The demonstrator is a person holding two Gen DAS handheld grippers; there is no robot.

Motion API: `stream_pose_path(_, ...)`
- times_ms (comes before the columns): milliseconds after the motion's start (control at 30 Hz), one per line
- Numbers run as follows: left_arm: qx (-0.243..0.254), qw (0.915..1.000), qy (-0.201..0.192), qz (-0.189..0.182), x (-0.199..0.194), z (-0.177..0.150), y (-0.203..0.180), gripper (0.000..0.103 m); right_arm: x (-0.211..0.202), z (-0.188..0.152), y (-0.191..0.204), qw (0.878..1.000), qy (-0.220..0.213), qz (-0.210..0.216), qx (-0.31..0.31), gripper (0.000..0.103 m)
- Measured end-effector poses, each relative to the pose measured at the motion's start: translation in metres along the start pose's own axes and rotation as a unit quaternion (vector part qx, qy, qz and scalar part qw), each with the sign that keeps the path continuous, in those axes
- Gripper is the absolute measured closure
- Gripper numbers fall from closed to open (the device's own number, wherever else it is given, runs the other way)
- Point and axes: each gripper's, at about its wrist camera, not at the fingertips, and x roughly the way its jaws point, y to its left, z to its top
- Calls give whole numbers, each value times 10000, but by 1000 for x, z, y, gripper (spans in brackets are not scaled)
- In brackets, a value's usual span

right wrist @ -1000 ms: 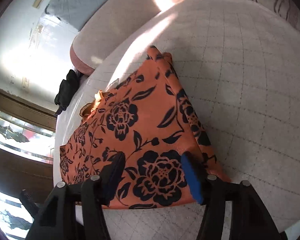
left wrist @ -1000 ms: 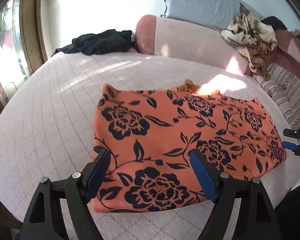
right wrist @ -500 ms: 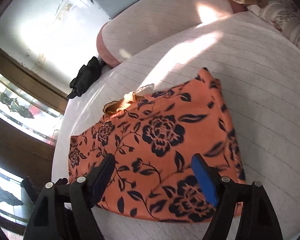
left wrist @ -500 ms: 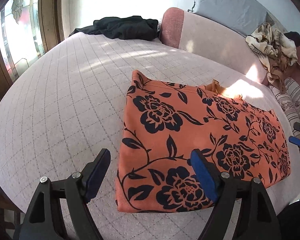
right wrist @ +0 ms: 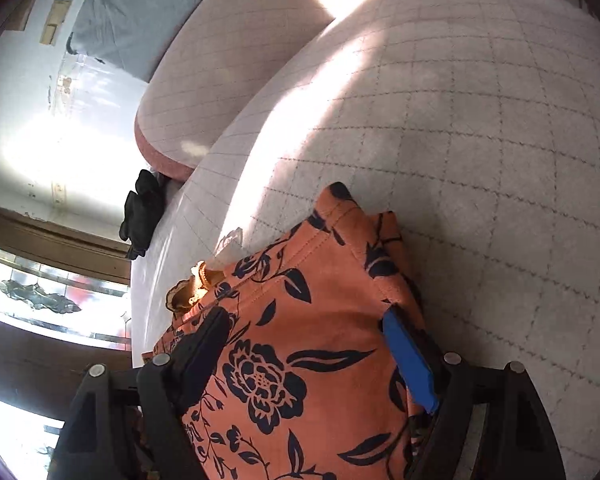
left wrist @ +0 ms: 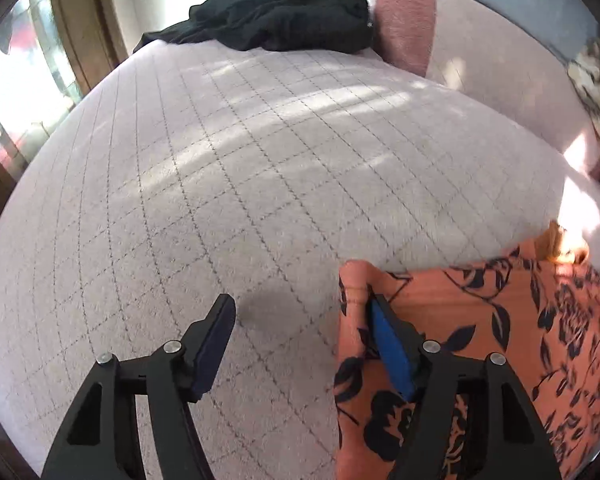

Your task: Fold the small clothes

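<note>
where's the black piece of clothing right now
The black garment lies at the far edge of the quilted bed cover, top centre in the left wrist view, right beside the pink bolster and well away from the orange floral garment.

Home bedroom, quilted pink bedspread (left wrist: 260, 184), padded headboard (left wrist: 500, 60), stained-glass window (right wrist: 40, 296), black clothing heap (left wrist: 276, 20)

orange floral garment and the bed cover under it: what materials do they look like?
Orange floral garment: soft matte knit or brushed woven fabric, probably cotton-like; stitched hems show, the black flowers look printed, and the edges droop limply. Exact fibre is unclear.

Bed cover: pale pinkish quilted textile with a matte, slightly fuzzy surface; the dashed stitching forms a grid of squares. It could be cotton or a blend.
</note>
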Motion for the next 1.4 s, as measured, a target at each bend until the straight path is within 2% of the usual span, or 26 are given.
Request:
stream_pose_path(100, 99, 9987, -499, -9, -33, -5, -5, 34, -14, -1, 20, 9992, -224, -81, -311, 21)
stream_pose_path(167, 225, 9968, -759, -119, -58, -14, -12, 34, -20, -1, 37, 9982, -360, 124, -472, 21)
stream_pose_path(267, 402, 9940, -945, -386, -90, -38, -25, 34, -10, 5, 49, 9971, -49, 425, -636, 20)
stream_pose_path(333, 483, 9927, -957, -555, -103, -59, -34, 33, 6, 12, 43, 9962, 11, -11, -872, 20)
stream_pose_path(367, 587, 9921, -895, -654, -106, -65, -40, 33, 14, 21, 30, 9961, -52, -423, -768, 20)
stream_pose_path(400, 677, 9916, -843, -704, -109, -77, -45, 33, 12, 28, 8, 9983, -173, -426, -360, 25)
stream_pose_path(433, 726, 9915, -812, -716, -112, -86, -51, 33, 5, 33, -10, 9992, -357, -57, 163, 26)
stream_pose_path(467, 796, 9908, -792, -751, -112, -96, -55, 33, -4, 33, -12, 9975, -566, 6, 422, 25)
stream_pose_path(533, 909, 9904, -744, -732, -112, -116, -63, 33, -17, 23, 10, 9977, -655, -153, 5, 23)
stream_pose_path(667, 988, 9901, -586, -811, -102, -137, -74, 33, -32, -27, 48, 9973, -196, 546, -458, 22)
stream_pose_path(733, 1055, 9901, -532, -753, -93, -143, -77, 33, -31, -56, 50, 9962, 79, 673, -551, 21)
stream_pose_path(767, 1082, 9915, -314, -647, -82, -143, -77, 33, -28, -66, 44, 9972, 120, 476, -561, 21)
stream_pose_path(800, 1111, 9919, -195, -584, -74, -143, -77, 33, -23, -71, 31, 9985, 115, 34, -529, 21)
stream_pose_path(833, 1124, 9916, -289, -570, -75, -144, -78, 33, -21, -72, 12, 9992, 51, -286, -278, 33)
stream_pose_path(867, 1134, 9918, -306, -499, -80, -144, -79, 33, -27, -75, -2, 9996, -147, -209, 158, 41)
stream_pose_path(900, 1107, 9922, -321, -476, -87, -143, -79, 33, -34, -77, -1, 9985, -295, -313, 342, 44)
stream_pose_path(967, 973, 9920, -520, -615, -102, -143, -75, 32, -54, -90, 27, 9974, -479, -489, -237, 29)
stream_pose_path(1033, 898, 9928, -554, -570, -108, -144, -73, 27, -63, -112, 55, 9963, -407, -10, -752, 19)
stream_pose_path(1067, 861, 9936, -508, -519, -106, -144, -71, 27, -62, -123, 64, 9948, -297, 170, -957, 19)
stream_pose_path(1100, 815, 9946, -443, -470, -103, -144, -69, 27, -59, -132, 68, 9933, -208, 148, -1130, 18)
stream_pose_path(1167, 696, 9967, -172, -388, -92, -146, -65, 27, -41, -143, 49, 9939, 16, -286, -1065, 18)
stream_pose_path(1200, 660, 9972, -17, -352, -86, -147, -64, 27, -29, -142, 27, 9957, 206, -628, -642, 19)
stream_pose_path(1233, 661, 9971, -31, -368, -87, -149, -63, 27, -30, -144, 11, 9982, 120, -538, -244, 24)
stream_pose_path(1267, 691, 9968, -115, -376, -90, -150, -62, 27, -41, -145, 11, 9992, -126, -362, -79, 24)
stream_pose_path(1300, 715, 9967, -155, -365, -93, -152, -63, 27, -51, -147, 19, 9988, -245, -408, -103, 22)
stream_pose_path(1400, 681, 9968, -137, -406, -93, -152, -63, 27, -66, -154, 49, 9957, -443, -340, -739, 19)
